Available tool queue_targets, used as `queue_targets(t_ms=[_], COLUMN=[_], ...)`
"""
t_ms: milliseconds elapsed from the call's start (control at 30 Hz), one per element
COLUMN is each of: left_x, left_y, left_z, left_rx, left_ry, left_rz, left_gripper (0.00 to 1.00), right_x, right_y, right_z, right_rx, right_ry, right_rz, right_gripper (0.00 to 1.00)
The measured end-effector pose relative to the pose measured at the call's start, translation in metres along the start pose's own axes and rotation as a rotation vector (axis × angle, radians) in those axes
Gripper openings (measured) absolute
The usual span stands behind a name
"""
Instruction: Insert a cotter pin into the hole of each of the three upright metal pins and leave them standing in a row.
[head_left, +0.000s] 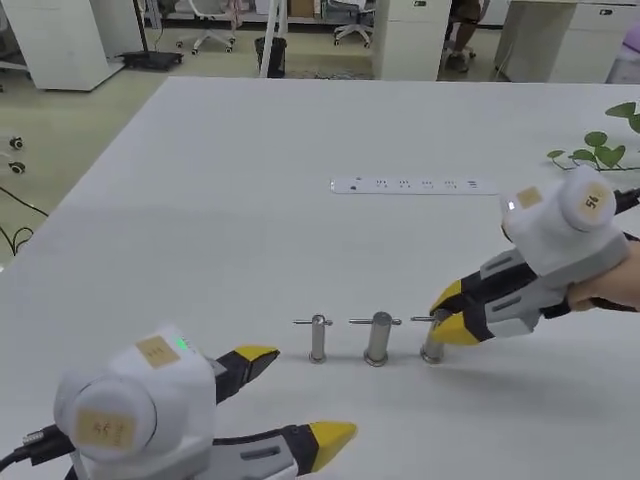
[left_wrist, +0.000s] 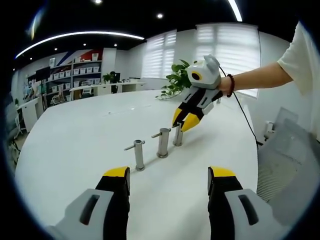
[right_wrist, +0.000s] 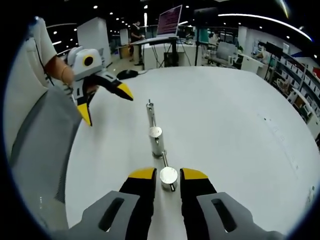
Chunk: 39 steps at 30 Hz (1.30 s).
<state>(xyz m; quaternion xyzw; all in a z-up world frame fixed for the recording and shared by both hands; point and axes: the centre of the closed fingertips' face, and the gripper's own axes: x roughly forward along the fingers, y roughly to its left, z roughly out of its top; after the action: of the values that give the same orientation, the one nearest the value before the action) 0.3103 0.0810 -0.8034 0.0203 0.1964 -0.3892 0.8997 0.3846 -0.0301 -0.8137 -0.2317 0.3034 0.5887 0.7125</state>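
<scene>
— Pins (head_left: 378, 340), where do they stand?
— All three stand upright in a row on your table (head_left: 300, 200). The left and middle ones each carry a cotter pin (head_left: 312, 322).
— And the third pin (right_wrist: 168, 177)?
— Your right gripper (head_left: 448, 315) straddles it, hiding part of it from the head view. I can't tell whether the jaws squeeze it or only flank it. Your left gripper (left_wrist: 169, 172) hangs with its fingers spread wide, well apart from the row.

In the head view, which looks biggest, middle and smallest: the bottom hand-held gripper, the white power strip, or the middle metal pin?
Biggest: the left hand-held gripper, though it is nearest the camera, which makes it look bigger.
Next: the power strip.
Smallest: the middle metal pin.
</scene>
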Motion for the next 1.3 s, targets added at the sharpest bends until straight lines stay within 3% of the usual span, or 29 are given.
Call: queue_targets(t_ms=[200,233,500,833,1067,1300], left_x=[-0.006,-0.007,-0.018,-0.032,-0.042,-0.051], left_y=[0.007,0.007,0.009,0.013,0.010,0.012], left_z=[0.002,0.002,0.007,0.022,0.023,0.021], left_rx=[-0.009,-0.006,-0.013,-0.022,-0.005,-0.031], left_ry=[0.009,0.015,0.038,0.020,0.047,0.026], left_rz=[0.023,0.024,0.046,0.094,0.105,0.146], left_gripper=[0.62,0.62,0.64,0.67,0.68,0.70], right_x=[-0.012,-0.014,-0.033,-0.050,-0.053,-0.055], right_y=[0.000,0.002,0.022,0.046,0.063,0.074], right_z=[0.003,0.004,-0.001,0.002,0.002,-0.004], right_rx=[0.093,0.139,0.259,0.350,0.327,0.409], right_ry=[-0.037,-0.047,-0.082,-0.164,-0.191,-0.222], right_rz=[-0.067,-0.087,-0.171,-0.271,-0.330,-0.353], right_gripper=[0.30,0.33,0.49,0.59,0.62,0.64])
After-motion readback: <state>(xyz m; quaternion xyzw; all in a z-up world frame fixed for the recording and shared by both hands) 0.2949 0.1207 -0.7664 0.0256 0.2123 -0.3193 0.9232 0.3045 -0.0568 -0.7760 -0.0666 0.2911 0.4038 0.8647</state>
